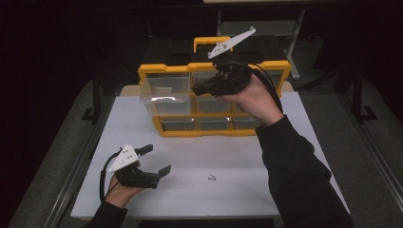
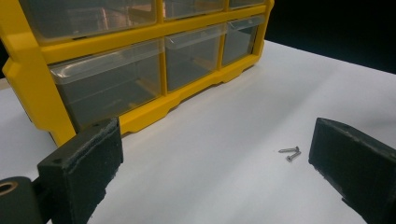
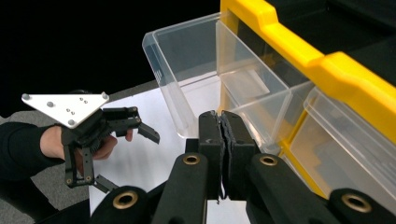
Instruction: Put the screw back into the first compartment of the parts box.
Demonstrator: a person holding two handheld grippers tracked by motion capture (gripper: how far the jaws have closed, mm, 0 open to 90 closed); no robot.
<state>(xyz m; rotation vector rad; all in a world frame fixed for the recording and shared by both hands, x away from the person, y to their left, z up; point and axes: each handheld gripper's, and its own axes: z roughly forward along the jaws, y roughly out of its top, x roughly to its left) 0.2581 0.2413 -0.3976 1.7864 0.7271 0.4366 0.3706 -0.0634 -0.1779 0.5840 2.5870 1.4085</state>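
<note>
A dark room surrounds a white table (image 1: 199,194). In the high view a yellow organiser (image 1: 164,71) with clear drawers stands at the far side of the table, its top-left drawer (image 1: 164,92) pulled out toward the person. The right gripper (image 1: 196,89) is held up in front of the organiser's middle column, level with the upper drawers, its jaws pointing left toward the open drawer; its hand and cable cover part of the middle and right drawers. The left gripper (image 1: 158,160) sits low at the near left of the table, jaws spread apart with nothing between them. Two small screws (image 1: 212,177) lie on the bare table, to the right of it and well short of the organiser.

The left gripper view looks between its own wide-set jaws. The screws (image 2: 290,153) lie touching each other just beside the right-hand jaw, and the organiser's (image 2: 28,70) lower drawers rise behind the other jaw.

The right gripper view shows what the high view cannot: its pads (image 3: 211,135) are pressed flat together, and I cannot tell whether anything thin is caught between them. The open drawer (image 3: 187,60) juts out just beyond the tips, and it looks empty. The left gripper (image 3: 128,154) shows farther off, open.
</note>
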